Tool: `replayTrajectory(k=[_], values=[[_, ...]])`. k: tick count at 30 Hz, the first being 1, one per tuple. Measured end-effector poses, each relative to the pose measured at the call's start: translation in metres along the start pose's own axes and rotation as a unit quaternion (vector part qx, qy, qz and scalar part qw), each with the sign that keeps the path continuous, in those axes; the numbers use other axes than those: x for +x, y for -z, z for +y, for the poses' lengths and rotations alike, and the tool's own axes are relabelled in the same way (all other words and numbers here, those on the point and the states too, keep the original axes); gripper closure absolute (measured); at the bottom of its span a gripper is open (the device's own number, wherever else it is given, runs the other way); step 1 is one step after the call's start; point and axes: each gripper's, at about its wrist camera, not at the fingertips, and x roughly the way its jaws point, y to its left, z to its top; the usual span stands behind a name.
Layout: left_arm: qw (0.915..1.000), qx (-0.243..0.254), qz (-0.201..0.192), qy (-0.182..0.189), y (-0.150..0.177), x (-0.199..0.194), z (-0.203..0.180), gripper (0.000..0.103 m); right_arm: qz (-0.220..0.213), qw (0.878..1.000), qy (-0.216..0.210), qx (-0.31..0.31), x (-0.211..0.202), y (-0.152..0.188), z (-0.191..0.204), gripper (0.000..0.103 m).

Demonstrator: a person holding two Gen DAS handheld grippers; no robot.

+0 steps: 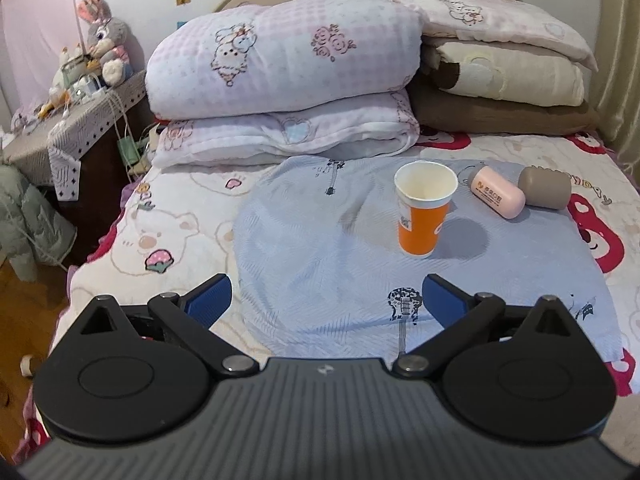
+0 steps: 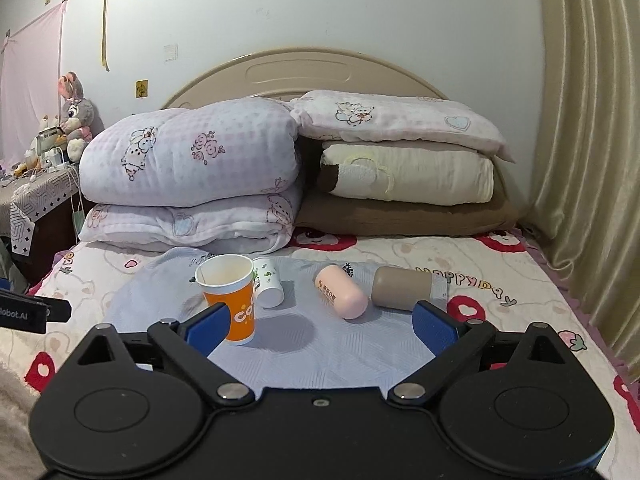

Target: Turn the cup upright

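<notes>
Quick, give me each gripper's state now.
Left gripper: open, holding nothing.
Right gripper: open, holding nothing; the orange cup stands upright beyond its left finger.

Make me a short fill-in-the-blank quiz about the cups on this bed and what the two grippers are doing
1. The orange cup stands with its open mouth facing ____.
2. The white cup behind it lies on its ____.
3. Between the white cup and the brown cup lies a cup colored ____.
4. The left gripper and right gripper are both open and hold ____.

Missing words: up; side; pink; nothing
</notes>
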Motion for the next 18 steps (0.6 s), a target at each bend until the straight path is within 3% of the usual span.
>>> replayTrajectory(k=[18], values=[[0.9997, -0.013, 0.020, 0.001, 0.0058, 0.0053, 0.0097, 0.000, -0.004, 1.000, 0.011, -0.002, -0.0102, 0.0012, 0.0001, 0.004]])
